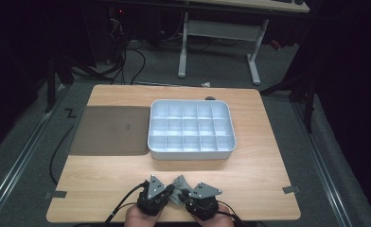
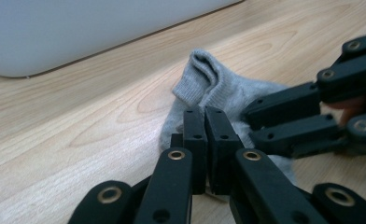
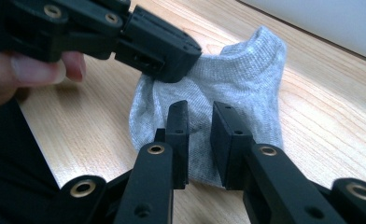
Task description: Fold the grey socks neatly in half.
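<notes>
Lab: floor cables (image 1: 127, 61), dark curtains, desk (image 1: 221, 28)

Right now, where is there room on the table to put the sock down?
Bare wood lies between the white divided tray and the grey sock, and along the table right of the tray. The near edge is crowded: both hand-held grippers, left and right, meet at the sock.

From my station I can read no text, label, brand, number or sign on anything here. The faint marks on the dark mat (image 1: 110, 130), well ahead of my tools and left of them, are too small to make out.
</notes>
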`<state>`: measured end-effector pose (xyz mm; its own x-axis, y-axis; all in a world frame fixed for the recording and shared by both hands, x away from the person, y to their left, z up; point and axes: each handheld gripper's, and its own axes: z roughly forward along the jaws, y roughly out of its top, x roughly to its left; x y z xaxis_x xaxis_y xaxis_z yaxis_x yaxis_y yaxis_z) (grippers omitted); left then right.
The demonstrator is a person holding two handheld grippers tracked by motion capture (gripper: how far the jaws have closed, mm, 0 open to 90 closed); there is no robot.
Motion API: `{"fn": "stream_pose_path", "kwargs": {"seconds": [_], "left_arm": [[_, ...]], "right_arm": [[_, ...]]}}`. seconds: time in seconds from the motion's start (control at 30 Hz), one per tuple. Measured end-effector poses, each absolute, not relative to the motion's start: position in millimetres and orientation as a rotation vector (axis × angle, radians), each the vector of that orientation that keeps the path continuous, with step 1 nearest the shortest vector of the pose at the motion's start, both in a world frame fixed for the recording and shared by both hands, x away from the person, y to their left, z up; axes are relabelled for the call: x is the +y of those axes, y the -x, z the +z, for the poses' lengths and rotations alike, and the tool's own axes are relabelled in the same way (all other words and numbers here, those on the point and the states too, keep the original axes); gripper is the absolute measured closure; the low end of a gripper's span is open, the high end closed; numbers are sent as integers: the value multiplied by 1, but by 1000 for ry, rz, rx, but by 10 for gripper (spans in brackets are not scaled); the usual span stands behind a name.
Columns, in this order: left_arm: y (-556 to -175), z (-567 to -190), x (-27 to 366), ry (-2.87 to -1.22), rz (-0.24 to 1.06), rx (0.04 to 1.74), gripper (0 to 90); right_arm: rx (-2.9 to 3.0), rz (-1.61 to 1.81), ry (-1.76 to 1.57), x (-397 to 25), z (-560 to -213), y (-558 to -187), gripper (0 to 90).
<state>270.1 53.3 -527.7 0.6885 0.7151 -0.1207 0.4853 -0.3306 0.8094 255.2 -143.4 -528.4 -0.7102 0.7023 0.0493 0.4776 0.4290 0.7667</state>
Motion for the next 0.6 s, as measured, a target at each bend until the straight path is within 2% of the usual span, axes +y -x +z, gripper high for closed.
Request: {"fn": "stream_pose_path", "kwargs": {"seconds": [0.03,0.13,0.2,0.4,0.47,0.5,0.53,0.57,0.6], "left_arm": [[-270,-529,54,-1995,323,923,880],[-270,-530,54,-1992,321,920,879],[-270,-530,54,-1994,321,914,877],[-270,-531,55,-1992,321,908,874],[-270,-531,55,-1989,321,907,873],[-270,-531,55,-1988,321,906,865],[-270,-531,55,-1990,319,903,865],[-269,-528,55,-1983,305,902,836],[-269,-528,55,-1983,305,902,808]], "right_arm": [[2399,1219,-1041,-149,-521,-254,725],[2335,1254,-1079,-156,-513,-254,686],[2289,1245,-1169,-165,-513,-262,605],[2352,1237,-1280,-170,-527,-274,571],[2376,1233,-1300,-168,-530,-275,588],[2393,1237,-1299,-168,-531,-274,686],[2393,1237,-1299,-168,-531,-274,686],[2389,1236,-1278,-166,-532,-272,787],[2389,1236,-1278,-166,-532,-272,787]]}}
